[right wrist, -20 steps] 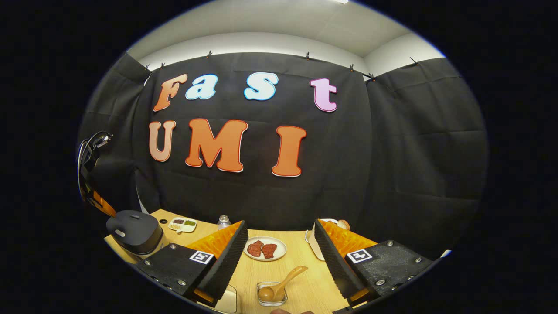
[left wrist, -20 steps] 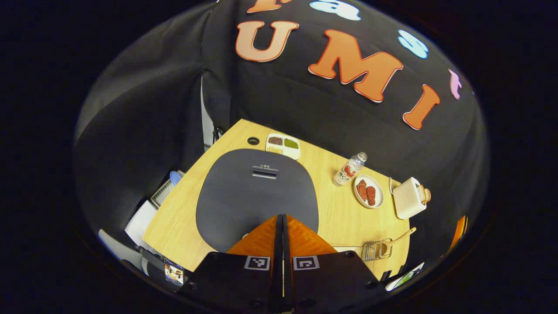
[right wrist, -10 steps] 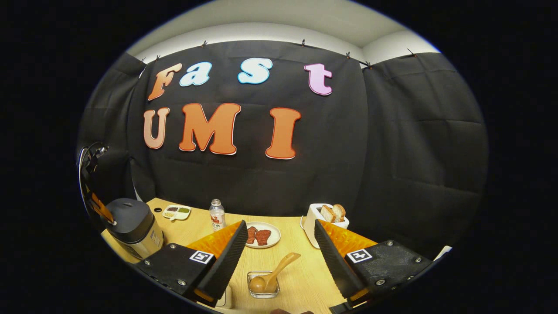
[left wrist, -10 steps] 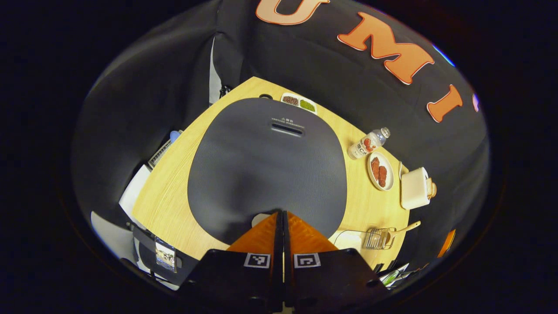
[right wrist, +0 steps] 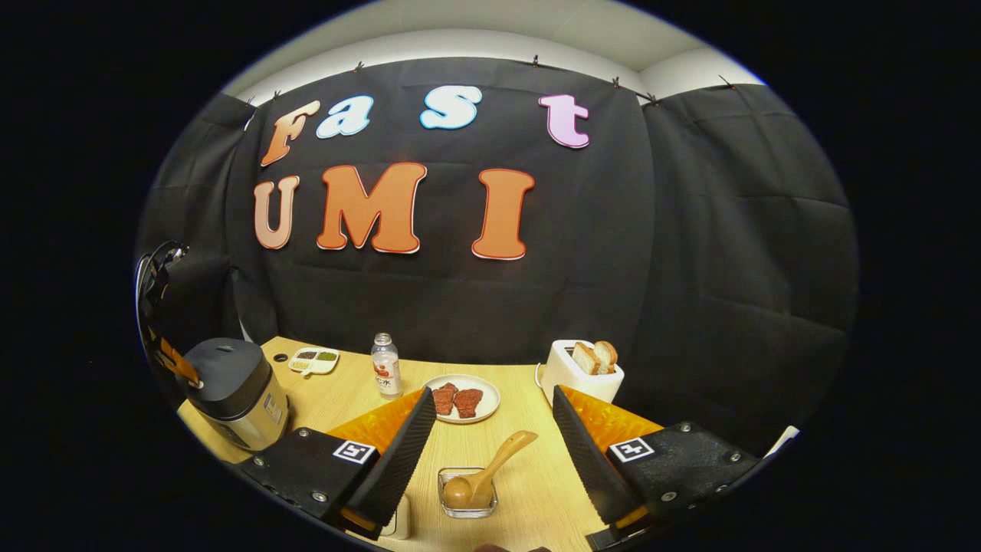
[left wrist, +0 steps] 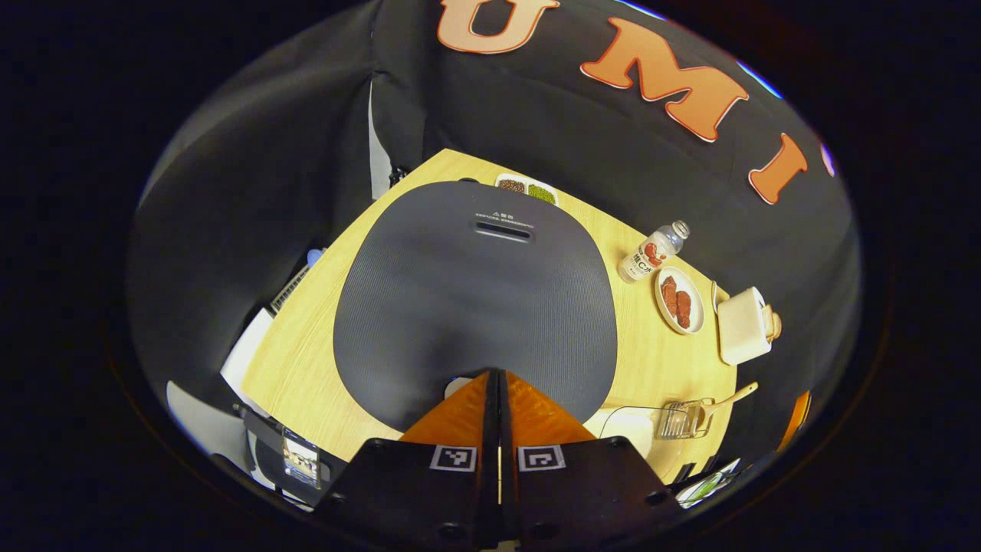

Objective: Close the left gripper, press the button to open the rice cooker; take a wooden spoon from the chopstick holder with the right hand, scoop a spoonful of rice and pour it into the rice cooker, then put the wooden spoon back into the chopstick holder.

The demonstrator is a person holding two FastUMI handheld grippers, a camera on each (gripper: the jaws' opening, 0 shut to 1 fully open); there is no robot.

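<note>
The dark grey rice cooker (left wrist: 475,299) stands with its lid down. My left gripper (left wrist: 497,374) is shut with nothing in it, its tips at the lid's front edge beside a pale button (left wrist: 458,382). In the right gripper view the left gripper (right wrist: 175,362) touches the front of the rice cooker (right wrist: 230,387). A wooden spoon (right wrist: 490,471) leans in a clear chopstick holder (right wrist: 467,494) on the table. My right gripper (right wrist: 493,392) is open above and just behind it, apart from it. The wooden spoon (left wrist: 724,400) and a clear container of rice (left wrist: 628,423) lie right of the cooker.
On the wooden table (right wrist: 529,498) stand a drink bottle (right wrist: 385,366), a plate of red meat (right wrist: 460,399), a white toaster with bread (right wrist: 582,376) and a divided dish of beans (right wrist: 314,359). A phone (left wrist: 300,458) sits below the table's near edge.
My left gripper has come down close to the cooker's lid, which looms larger, then steadied. The right gripper's view has tipped down, so more of the table and the spoon holder shows.
</note>
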